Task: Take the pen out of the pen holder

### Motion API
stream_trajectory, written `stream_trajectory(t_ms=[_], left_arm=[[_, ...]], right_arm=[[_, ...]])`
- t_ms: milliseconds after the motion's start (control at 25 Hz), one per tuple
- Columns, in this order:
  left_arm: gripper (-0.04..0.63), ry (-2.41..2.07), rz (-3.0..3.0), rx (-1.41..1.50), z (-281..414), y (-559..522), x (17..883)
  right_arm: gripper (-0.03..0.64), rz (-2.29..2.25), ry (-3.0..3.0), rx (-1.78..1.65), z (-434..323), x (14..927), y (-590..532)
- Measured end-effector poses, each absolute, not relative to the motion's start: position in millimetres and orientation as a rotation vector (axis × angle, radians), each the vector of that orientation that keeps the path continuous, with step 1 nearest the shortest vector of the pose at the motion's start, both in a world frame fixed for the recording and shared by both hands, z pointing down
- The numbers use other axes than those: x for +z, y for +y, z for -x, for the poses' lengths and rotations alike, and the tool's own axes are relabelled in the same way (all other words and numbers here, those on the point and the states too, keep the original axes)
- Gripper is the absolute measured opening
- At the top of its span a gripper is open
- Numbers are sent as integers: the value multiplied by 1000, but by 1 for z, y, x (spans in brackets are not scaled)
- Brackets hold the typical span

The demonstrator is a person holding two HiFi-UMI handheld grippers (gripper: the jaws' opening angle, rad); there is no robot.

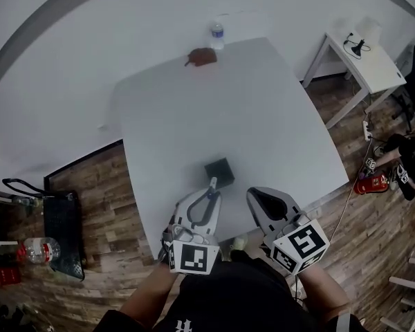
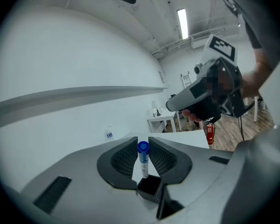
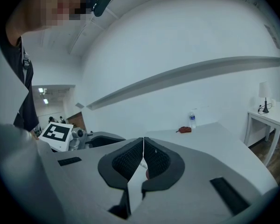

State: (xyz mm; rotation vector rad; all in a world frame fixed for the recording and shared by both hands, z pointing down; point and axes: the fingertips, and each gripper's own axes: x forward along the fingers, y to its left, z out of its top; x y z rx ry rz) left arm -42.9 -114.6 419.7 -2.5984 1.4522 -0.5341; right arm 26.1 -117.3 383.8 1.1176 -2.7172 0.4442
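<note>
Currently, the left gripper [image 2: 142, 144] is clenched on a pen [image 2: 143, 165]. Its two ribbed pads press the barrel from both sides just under the blue cap, and the pen stands nearly upright. In the left gripper view the pen's lower end lines up with the far rim of the open black pen holder [image 2: 149, 187]. It cannot be told there whether the tip is inside the opening or above it. In the head view the holder [image 1: 220, 173] stands on the white table [image 1: 263, 116], slightly below the frame's centre, with the left gripper's tip at its lower left corner.

The right gripper [image 3: 143, 141] is closed: its pads meet at the tips and leave only a thin slit lower down, and no object is seen gripped there. It sits to the right of the left gripper, at the table's near edge, apart from the holder.

At the table's far edge, top centre of the head view, a clear water bottle [image 1: 216, 35] stands near a small brown object [image 1: 203, 57]. A white side table [image 1: 373, 64] stands at the upper right, on a wooden floor [image 1: 104, 185].
</note>
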Motion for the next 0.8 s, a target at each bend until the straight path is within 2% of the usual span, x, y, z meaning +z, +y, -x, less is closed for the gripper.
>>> stream_trajectory(t_ms=[800], left_arm=[[74, 1423, 2674, -309, 47, -82, 316]], right_arm=[[15, -1059, -2795, 215, -1, 331, -109]])
